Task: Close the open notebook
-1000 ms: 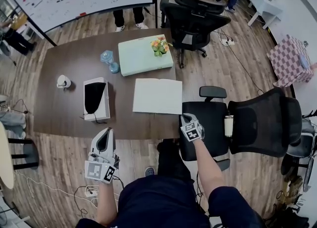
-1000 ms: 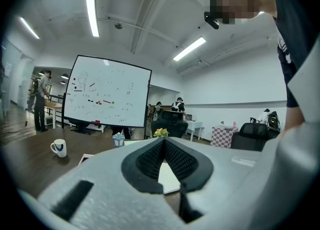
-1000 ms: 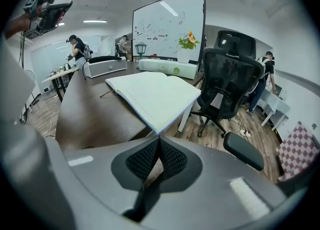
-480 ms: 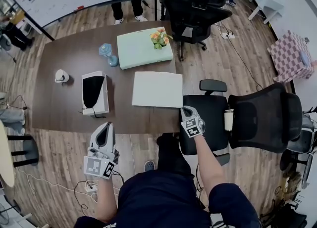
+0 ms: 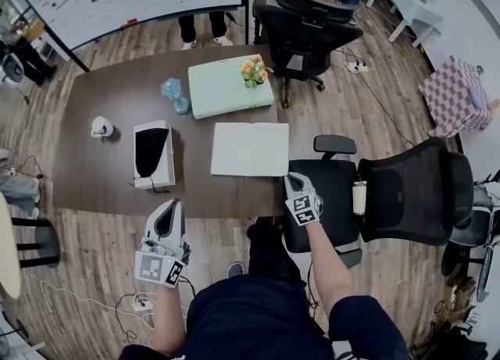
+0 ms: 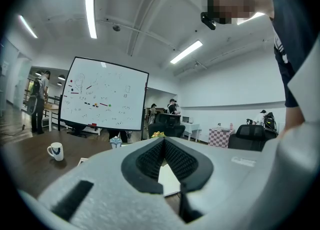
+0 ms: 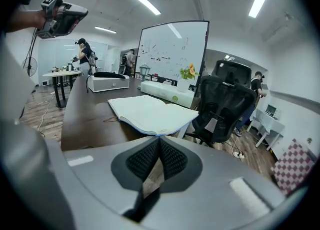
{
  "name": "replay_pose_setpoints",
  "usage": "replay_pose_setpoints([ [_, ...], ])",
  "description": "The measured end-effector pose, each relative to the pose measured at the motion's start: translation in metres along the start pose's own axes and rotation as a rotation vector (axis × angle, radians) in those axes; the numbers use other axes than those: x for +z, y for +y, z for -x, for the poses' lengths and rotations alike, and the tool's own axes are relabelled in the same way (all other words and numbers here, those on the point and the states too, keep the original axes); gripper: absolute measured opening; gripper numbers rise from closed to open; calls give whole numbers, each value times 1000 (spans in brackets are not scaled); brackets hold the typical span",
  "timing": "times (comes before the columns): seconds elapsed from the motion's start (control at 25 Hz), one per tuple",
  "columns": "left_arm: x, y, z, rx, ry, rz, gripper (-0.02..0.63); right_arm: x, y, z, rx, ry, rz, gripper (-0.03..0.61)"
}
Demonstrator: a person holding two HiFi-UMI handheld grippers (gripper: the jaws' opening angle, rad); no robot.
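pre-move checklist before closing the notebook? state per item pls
1. Notebook open and flat on the table: ok.
2. Right gripper by the notebook's near right corner, not touching it: ok.
3. Right jaws apart to take a page edge: not ok, they are together and empty.
4. Left gripper out of the way: ok, off the table's near edge, jaws together, empty.
5. Room to fold the pages over: ok, the green box and the black-and-white box lie apart from the notebook.
6. Anything under the pages: cannot tell.
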State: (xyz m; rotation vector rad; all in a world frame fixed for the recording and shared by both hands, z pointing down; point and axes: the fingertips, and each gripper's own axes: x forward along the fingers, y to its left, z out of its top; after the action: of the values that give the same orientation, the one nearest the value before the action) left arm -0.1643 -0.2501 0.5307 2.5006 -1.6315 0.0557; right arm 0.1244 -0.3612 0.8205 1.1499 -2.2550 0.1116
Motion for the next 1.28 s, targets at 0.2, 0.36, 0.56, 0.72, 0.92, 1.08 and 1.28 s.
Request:
replay_pose_setpoints([
  [0.2,2,0,8,7,-5,4,-5,18,2,6,0,-18,56,8],
  [0.36,2,-5,12,1,-9,7,-5,34,6,9,6,-49,77,8],
  [0.56,6,-8,20,0,-21,5,-5,49,14,11,8,-61,131,8],
  [0.72,7,-7,27,7,-26,5,-5,68,23,11,26,-88,171,8],
  [0.92,6,-8,35,16,-27,12,-5,86,33,10,35,-117,197,8],
  [1.08,7,-4,39,26,-28,9,-5,102,43,7,52,-142,202,8],
  [1.28,8,-2,43,34,-39,10,-5,107,53,1,63,-150,205,8],
])
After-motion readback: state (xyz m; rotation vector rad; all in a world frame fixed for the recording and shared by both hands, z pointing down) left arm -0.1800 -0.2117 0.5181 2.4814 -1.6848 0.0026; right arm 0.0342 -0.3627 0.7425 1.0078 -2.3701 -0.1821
